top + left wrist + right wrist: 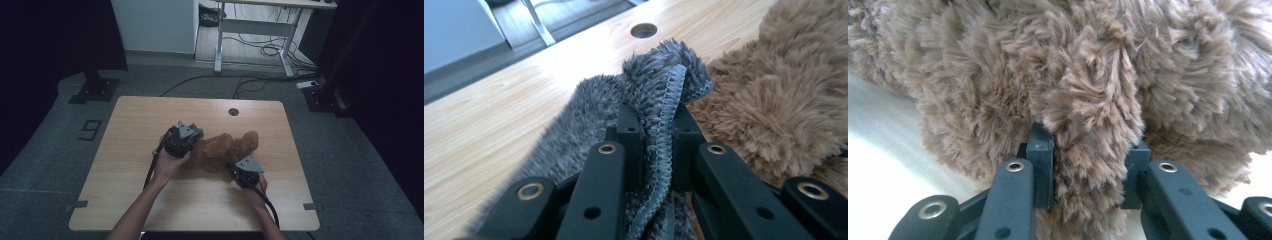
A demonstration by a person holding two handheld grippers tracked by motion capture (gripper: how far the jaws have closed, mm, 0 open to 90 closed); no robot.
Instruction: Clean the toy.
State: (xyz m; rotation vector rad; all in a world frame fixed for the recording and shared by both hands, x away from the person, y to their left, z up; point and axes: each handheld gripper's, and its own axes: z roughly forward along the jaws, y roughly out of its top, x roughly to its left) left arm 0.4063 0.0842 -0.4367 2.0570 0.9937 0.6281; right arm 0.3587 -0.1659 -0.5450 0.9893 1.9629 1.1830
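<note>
The fluffy brown plush blanket lies crumpled at the bench centre. The left gripper pinches its grey stitched hem at 9 o'clock; the right gripper clamps brown pile at 5 o'clock. Probably unfolding begins: next, pull the grippers apart evenly.

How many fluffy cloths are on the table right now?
2. A grey cloth is pinched in the left gripper; a brown cloth lies bunched mid-table, gripped at its near edge by the right gripper. Another could be hidden beneath the pile.
</note>
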